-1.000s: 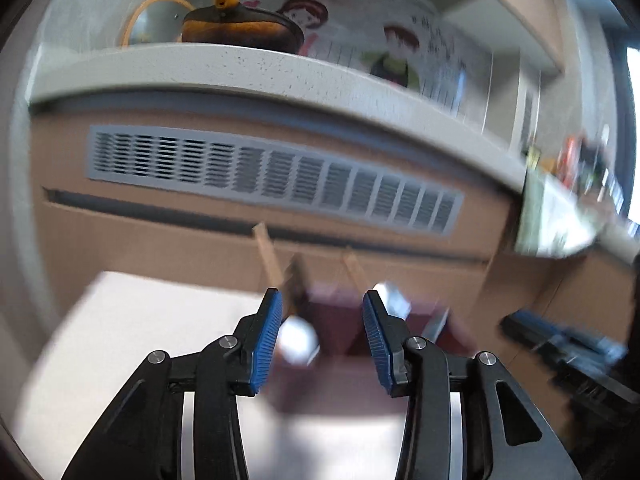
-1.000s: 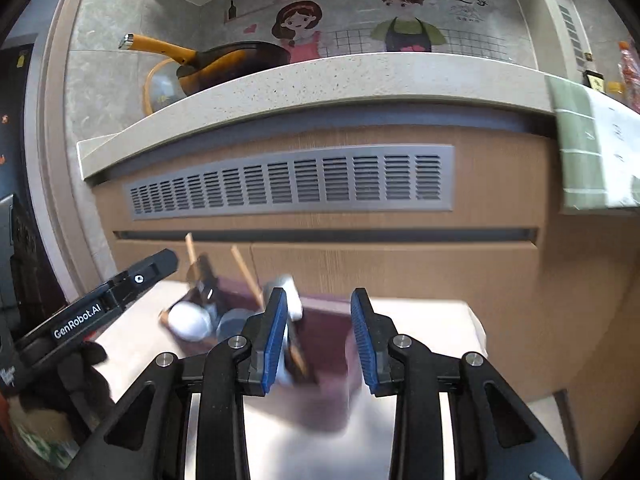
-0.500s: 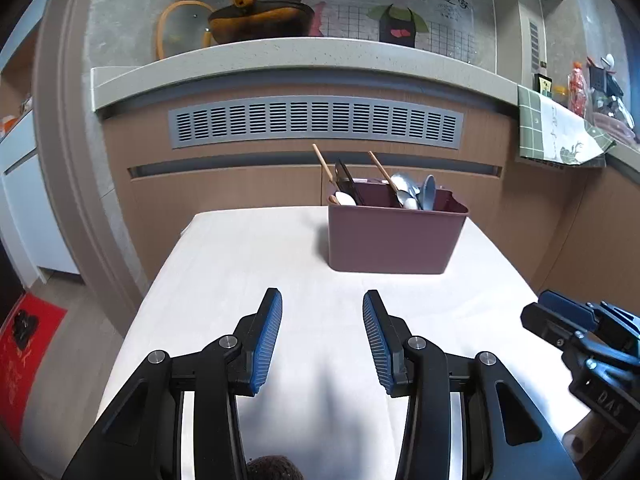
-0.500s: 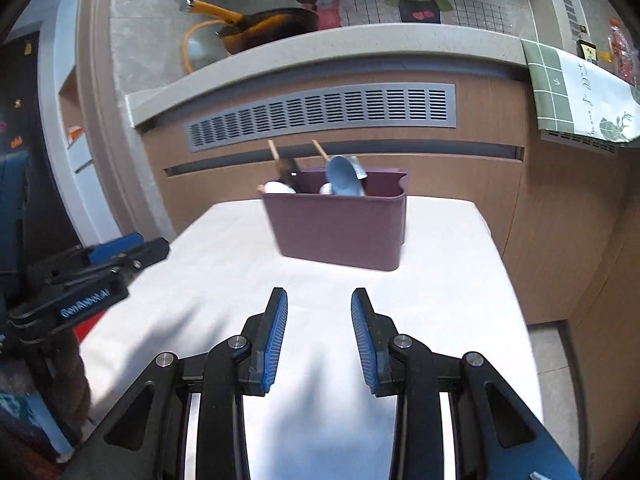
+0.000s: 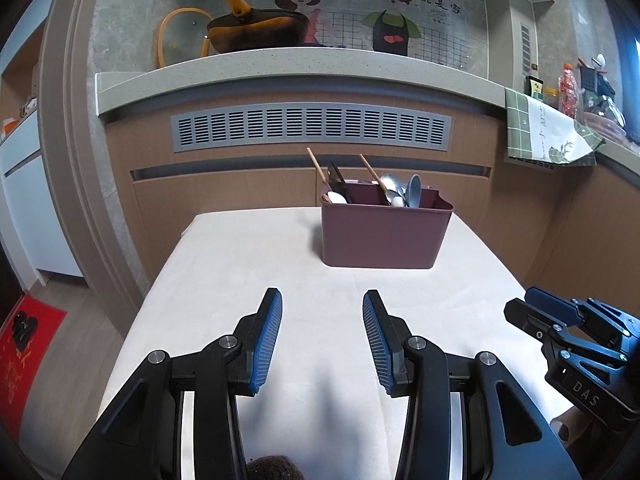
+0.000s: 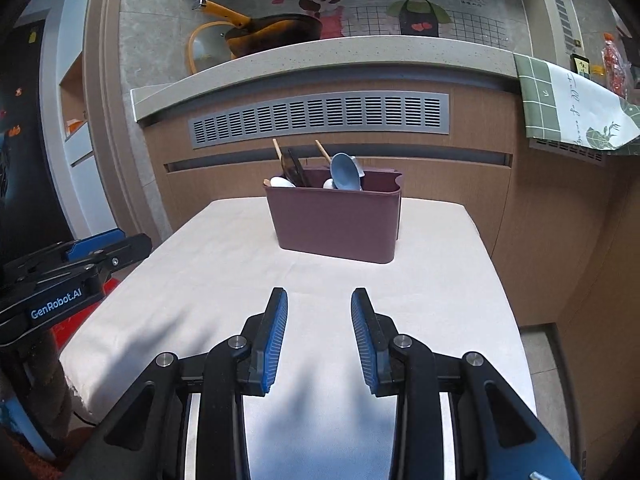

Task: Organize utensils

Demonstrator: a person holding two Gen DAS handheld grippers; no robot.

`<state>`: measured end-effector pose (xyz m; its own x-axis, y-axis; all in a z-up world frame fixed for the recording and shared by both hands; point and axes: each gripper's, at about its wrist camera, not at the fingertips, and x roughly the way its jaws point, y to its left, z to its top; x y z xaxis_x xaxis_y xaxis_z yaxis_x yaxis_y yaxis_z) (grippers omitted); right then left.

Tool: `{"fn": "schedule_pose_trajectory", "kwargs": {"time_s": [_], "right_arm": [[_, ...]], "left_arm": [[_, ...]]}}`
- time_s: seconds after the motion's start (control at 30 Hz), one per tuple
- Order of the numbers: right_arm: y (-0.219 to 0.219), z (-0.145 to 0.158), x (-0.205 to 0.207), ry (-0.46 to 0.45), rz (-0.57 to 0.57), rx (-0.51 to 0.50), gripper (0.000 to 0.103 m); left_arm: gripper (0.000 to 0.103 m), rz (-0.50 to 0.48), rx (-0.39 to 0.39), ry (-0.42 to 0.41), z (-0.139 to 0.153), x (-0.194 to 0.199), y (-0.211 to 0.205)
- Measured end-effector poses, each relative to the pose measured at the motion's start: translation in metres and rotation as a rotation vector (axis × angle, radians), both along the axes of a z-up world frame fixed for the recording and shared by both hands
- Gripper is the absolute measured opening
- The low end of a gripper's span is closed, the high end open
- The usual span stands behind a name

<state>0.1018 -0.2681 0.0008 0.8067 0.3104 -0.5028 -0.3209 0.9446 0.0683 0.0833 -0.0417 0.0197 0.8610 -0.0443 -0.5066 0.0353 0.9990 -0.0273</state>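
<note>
The utensils (image 5: 370,188) all stand in the maroon caddy (image 5: 386,236) (sorting inside is hard to judge). Nearer than it, left gripper (image 5: 322,336) and right gripper (image 6: 319,336) gape, holding nothing, so little seems left.

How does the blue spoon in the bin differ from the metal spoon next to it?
The blue spoon is matte pale blue; the metal spoon is shiny silver. In the left wrist view the blue spoon stands taller and edge-on, the metal spoon sits lower, bowl facing out. Both stand bowl-up in the maroon bin.
</note>
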Motion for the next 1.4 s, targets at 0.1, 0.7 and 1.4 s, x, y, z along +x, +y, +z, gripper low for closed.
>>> {"fn": "schedule_pose_trajectory", "kwargs": {"time_s": [0.1,0.7,1.4], "right_arm": [[0.0,0.0,0.001,0.002,0.002,-0.002,0.031],[-0.003,0.001,0.002,0.001,-0.002,0.001,0.031],[-0.01,0.01,0.002,-0.031,-0.038,0.012,0.031]], "left_arm": [[0.043,-0.008,0.0,0.002,-0.001,0.001,-0.001],[0.043,-0.019,-0.01,0.02,-0.003,0.002,-0.001],[0.043,-0.04,0.013,0.024,-0.008,-0.001,-0.008]]}}
